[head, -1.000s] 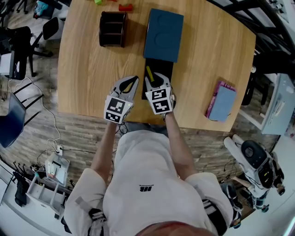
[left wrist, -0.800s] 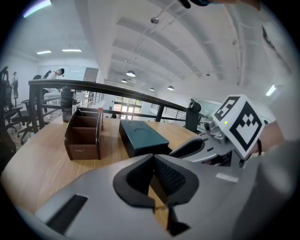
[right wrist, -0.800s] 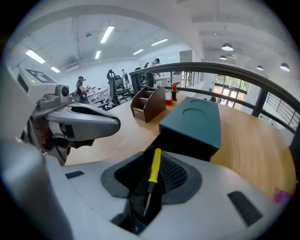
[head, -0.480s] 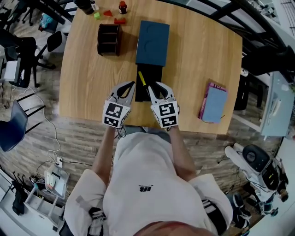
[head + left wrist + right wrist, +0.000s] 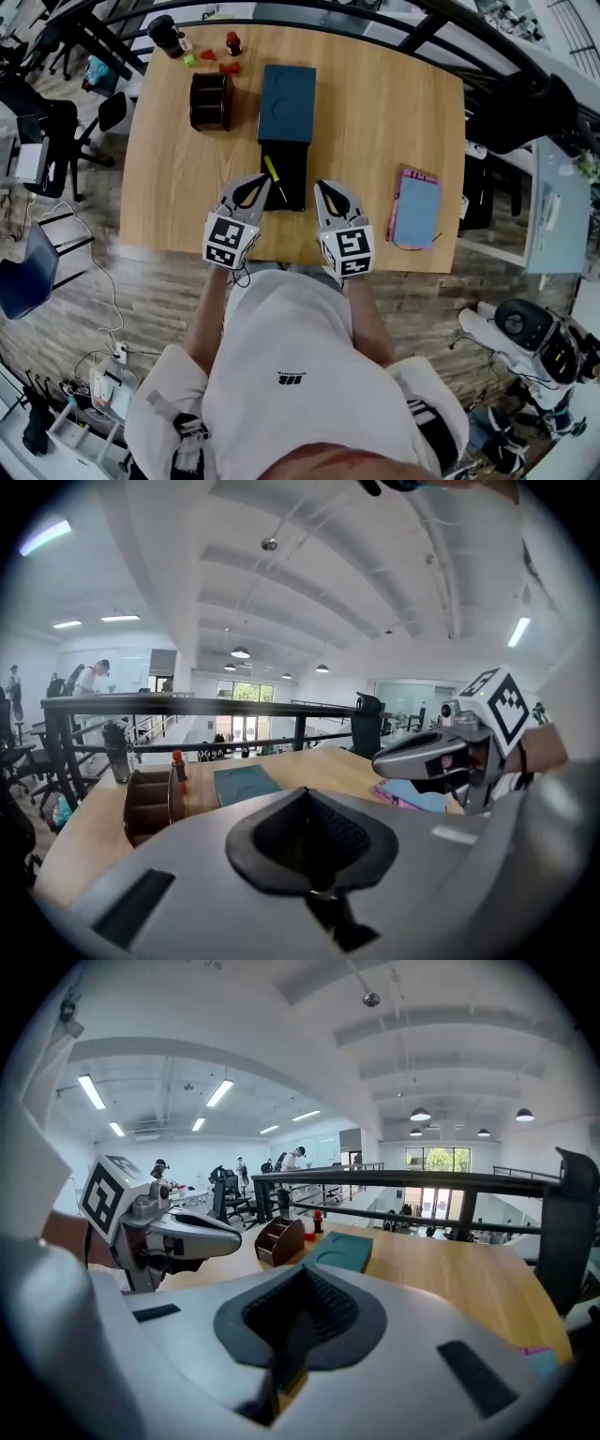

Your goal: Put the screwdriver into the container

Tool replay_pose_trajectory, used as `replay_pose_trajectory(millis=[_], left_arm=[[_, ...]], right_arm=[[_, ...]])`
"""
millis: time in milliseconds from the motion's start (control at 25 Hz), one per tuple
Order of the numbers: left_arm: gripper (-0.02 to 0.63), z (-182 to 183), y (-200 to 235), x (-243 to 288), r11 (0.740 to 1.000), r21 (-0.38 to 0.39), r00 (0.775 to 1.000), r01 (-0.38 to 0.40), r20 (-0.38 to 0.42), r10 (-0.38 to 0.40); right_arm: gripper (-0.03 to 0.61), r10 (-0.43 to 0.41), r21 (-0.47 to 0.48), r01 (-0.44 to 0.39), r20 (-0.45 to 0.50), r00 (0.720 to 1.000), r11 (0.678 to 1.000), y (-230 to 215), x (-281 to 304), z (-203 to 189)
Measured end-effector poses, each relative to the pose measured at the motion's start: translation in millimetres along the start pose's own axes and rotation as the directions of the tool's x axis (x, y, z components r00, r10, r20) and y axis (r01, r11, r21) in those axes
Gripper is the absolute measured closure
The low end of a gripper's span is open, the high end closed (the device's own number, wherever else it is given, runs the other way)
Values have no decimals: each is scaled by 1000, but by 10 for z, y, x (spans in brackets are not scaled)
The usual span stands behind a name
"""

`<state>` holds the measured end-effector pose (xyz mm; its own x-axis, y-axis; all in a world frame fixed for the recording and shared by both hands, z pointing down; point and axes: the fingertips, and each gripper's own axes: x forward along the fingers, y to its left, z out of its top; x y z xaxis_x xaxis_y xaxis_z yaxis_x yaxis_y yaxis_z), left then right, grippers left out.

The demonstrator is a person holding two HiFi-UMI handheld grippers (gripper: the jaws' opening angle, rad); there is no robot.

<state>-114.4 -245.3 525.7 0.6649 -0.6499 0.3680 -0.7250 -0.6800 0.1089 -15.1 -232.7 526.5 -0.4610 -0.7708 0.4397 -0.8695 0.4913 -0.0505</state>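
Observation:
A yellow-handled screwdriver (image 5: 274,174) lies on a black tray (image 5: 289,184) at the middle of the wooden table. The dark brown container (image 5: 210,100) stands at the far left, also in the left gripper view (image 5: 148,804) and the right gripper view (image 5: 281,1238). My left gripper (image 5: 262,181) is shut and empty, its tip just left of the screwdriver. My right gripper (image 5: 322,187) is shut on nothing, right of the tray and clear of it. Each gripper view shows the other gripper, the right (image 5: 422,757) and the left (image 5: 199,1232), held above the table.
A blue box lid (image 5: 288,102) lies behind the tray, right of the container. A pink and blue notebook (image 5: 415,208) sits at the right near the front edge. Small red and green bits (image 5: 217,58) and a dark bottle (image 5: 167,34) stand at the far left corner. A black railing runs behind the table.
My right gripper has drawn back from over the black tray to its right side, and its jaws have closed. The left gripper stays shut by the tray. The head view has pulled back.

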Motion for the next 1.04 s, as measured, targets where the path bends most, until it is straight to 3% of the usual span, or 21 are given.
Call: replay_pose_trajectory(millis=[440, 1040], left_arm=[[601, 179, -417, -150, 1000, 21, 1000, 11, 23, -11], [601, 161, -470, -148, 1000, 7, 999, -15, 30, 14]], right_arm=[[583, 23, 8, -23, 27, 999, 1000, -10, -387, -5], [583, 63, 7, -63, 33, 998, 998, 23, -369, 22]])
